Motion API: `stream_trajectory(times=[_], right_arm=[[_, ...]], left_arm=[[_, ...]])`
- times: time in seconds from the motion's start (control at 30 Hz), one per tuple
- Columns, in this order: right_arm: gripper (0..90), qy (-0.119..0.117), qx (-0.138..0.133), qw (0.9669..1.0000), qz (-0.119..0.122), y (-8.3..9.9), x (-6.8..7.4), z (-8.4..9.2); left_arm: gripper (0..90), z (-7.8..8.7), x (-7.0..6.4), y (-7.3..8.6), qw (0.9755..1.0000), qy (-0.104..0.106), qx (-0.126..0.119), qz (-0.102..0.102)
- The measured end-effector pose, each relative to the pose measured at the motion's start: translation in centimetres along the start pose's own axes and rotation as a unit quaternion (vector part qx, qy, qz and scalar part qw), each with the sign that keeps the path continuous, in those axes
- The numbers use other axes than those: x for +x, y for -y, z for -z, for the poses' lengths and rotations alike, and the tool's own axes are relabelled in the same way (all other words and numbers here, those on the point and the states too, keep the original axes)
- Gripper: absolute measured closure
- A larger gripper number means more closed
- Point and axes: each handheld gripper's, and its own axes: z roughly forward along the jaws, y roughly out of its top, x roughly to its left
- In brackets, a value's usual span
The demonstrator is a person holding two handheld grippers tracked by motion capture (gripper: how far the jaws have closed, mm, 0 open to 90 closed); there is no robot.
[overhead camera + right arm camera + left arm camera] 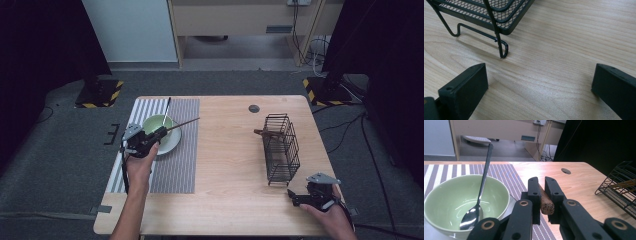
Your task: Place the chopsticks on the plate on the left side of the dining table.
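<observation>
Black jaws of my left gripper clamped the wooden chopstick pointing to twelve o'clock, for carrying, while my right gripper waited wide open.

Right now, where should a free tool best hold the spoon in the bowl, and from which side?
Probably the upper handle of the spoon, from above. Its head lies at the bottom of the bowl, while the thin handle leans on the far rim and sticks out free.

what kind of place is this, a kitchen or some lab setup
Probably a lab or recording room, not a kitchen: the wooden table stands on grey carpet between stands with hazard-striped bases, cables trail across the floor, and the green bowl and wire rack look staged.
</observation>
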Motion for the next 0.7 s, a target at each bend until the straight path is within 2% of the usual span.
stream_trajectory(times=[0.7], right_arm=[[0.6,0.0,0.0,1.0,0.001,0.0,0.0,0.0]], left_arm=[[83.2,0.7,1.0,1.0,0.9999,-0.009,0.002,0.009]])
